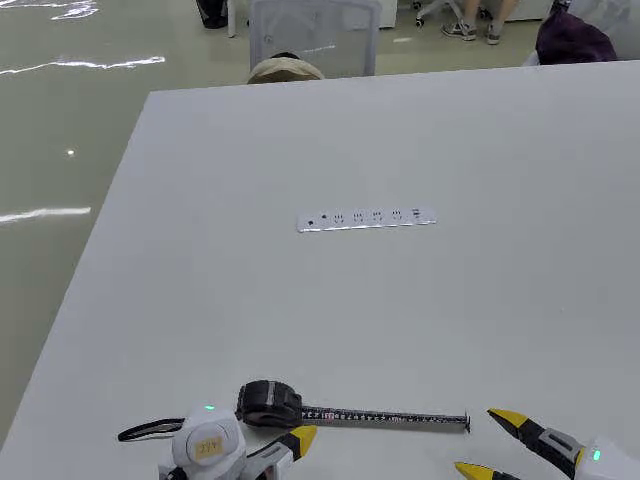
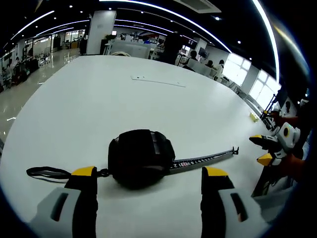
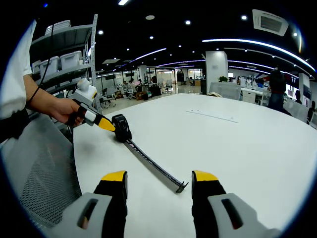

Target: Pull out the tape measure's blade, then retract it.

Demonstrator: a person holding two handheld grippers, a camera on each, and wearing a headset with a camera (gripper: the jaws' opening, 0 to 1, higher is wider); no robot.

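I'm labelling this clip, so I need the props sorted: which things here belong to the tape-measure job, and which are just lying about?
Job in hand:
tape measure case
blade, pulled out along the table
left gripper, open by the case
right gripper, open at the blade's end

Lying about:
power strip, mid-table
white chair at the far edge

A white table (image 1: 400,300) carried a white power strip (image 1: 366,218), which lay flat near its middle. Beyond the far edge stood a pale chair back (image 1: 315,35), and a dark purple bag (image 1: 573,40) sat by the far right corner. Glossy floor (image 1: 60,200) ran along the left. Shelving (image 3: 69,54) held pale bins.
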